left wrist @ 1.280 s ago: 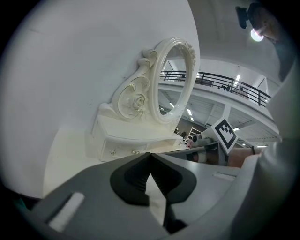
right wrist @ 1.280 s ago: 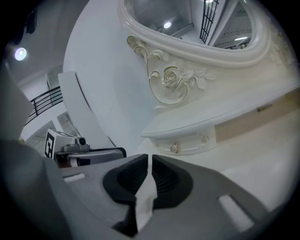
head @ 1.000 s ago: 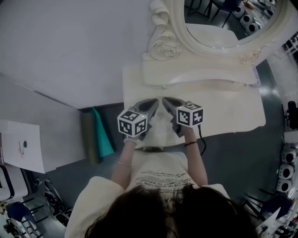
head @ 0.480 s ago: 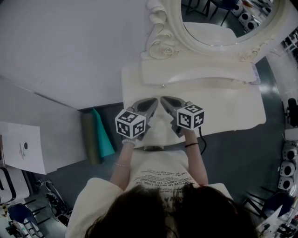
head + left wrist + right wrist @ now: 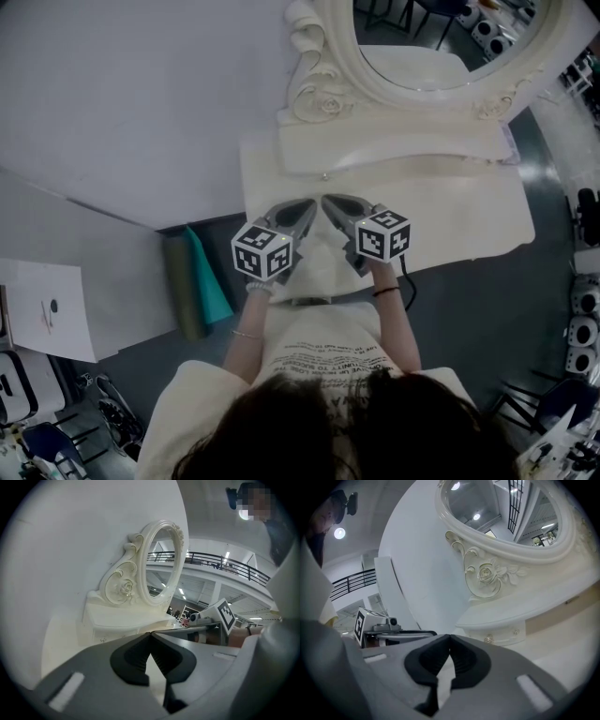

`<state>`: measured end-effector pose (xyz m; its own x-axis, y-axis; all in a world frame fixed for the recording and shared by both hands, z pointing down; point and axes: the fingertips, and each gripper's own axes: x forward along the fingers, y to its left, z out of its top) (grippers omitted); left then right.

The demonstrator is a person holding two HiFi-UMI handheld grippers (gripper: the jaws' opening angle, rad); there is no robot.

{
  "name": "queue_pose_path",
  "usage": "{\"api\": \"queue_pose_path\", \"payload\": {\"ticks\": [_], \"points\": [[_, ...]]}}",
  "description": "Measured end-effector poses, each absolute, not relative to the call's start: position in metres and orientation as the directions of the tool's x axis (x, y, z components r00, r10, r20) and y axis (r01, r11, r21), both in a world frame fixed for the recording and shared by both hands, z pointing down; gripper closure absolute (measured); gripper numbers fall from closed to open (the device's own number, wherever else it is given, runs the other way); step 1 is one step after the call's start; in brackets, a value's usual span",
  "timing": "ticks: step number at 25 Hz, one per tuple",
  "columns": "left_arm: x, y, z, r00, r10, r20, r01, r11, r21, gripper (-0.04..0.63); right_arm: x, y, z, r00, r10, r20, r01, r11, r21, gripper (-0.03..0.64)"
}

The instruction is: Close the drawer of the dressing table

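Left gripper and right gripper sit side by side over the dressing table — mirror behind them, rolled mats left of it.

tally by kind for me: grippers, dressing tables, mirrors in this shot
grippers: 2 (left gripper, right gripper)
dressing table: 1
mirror: 1
total: 4

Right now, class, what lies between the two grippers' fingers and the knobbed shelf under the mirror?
Only bare cream tabletop; the head view shows it between left gripper, right gripper and shelf.
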<state>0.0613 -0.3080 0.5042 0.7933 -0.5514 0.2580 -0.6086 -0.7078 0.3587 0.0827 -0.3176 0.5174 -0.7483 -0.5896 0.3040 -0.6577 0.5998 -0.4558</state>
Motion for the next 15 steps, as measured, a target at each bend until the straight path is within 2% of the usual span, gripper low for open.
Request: {"api": "queue_pose_path", "payload": {"ticks": [15], "points": [[0.0646, -0.3086, 0.5090, 0.800, -0.532, 0.278, -0.599, -0.729, 0.330, 0.592, 0.0867, -0.3208, 0.5128, -0.749, -0.600, 0.282, -0.656, 0.609, -0.446, 0.614]]}}
